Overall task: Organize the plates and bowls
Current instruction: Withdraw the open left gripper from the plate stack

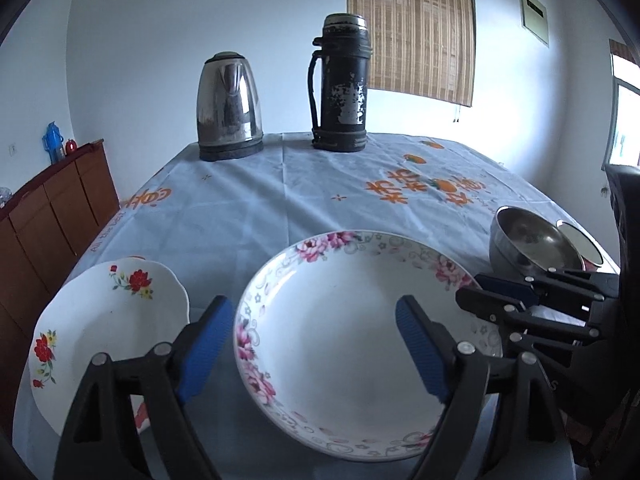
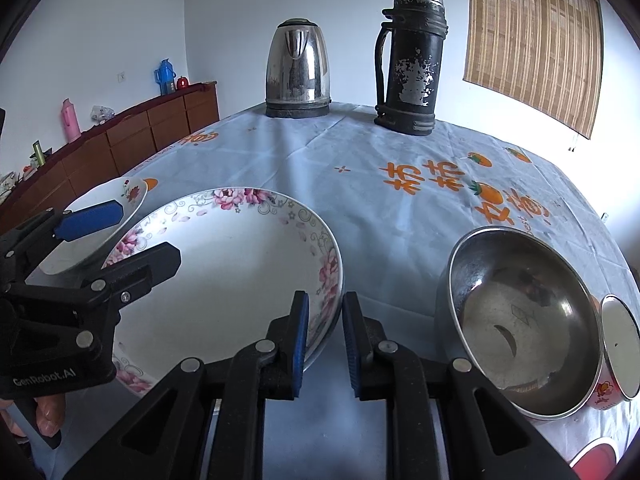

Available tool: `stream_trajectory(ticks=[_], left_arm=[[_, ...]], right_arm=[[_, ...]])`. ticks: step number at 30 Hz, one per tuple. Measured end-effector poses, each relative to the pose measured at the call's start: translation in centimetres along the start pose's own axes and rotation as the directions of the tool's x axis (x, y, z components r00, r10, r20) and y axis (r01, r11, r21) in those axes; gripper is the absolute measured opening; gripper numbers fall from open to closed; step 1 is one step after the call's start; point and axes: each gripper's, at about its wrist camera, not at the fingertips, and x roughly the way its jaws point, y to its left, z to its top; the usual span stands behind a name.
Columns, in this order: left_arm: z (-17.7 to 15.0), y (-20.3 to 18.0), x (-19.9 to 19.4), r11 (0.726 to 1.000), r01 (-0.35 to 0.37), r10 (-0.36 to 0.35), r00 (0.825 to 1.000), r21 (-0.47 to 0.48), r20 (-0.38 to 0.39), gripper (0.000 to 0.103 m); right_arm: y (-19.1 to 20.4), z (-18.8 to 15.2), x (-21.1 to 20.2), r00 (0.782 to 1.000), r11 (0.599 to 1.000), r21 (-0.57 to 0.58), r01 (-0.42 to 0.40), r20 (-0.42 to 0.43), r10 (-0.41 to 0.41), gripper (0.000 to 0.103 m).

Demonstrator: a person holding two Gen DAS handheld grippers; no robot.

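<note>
The left tongs [image 1: 314,344] are wide open over the pink-flower plate [image 1: 352,344]. The right tongs [image 2: 325,344] sit nearly closed at its rim, holding nothing. Pinch the rim firmly and lift slowly.

A steel electric kettle [image 2: 298,70] and a worn black thermos flask [image 2: 412,62] stand side by side, apart, near the far edge of the table [image 2: 360,200], which wears a pale blue cloth printed with orange characters. A brown wooden sideboard [image 2: 132,140] lines the left wall, carrying a blue flask [image 2: 165,76] and a pink flask [image 2: 71,120]. A bamboo blind [image 2: 536,40] covers the window.
</note>
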Motion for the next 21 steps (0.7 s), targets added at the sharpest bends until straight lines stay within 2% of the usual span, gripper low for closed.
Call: stream_trajectory(ticks=[13, 21], left_arm=[[-0.2, 1.4, 0.9, 0.997, 0.006, -0.010, 0.999, -0.082, -0.047, 0.087], [-0.2, 1.6, 1.0, 0.996, 0.004, -0.008, 0.999, -0.085, -0.046, 0.087]], right_arm=[[0.0, 0.0, -0.1, 1.000, 1.000, 0.000, -0.001, 0.007, 0.001, 0.019], [0.2, 0.0, -1.2, 0.998, 1.000, -0.008, -0.004, 0.064, 0.004, 0.019]])
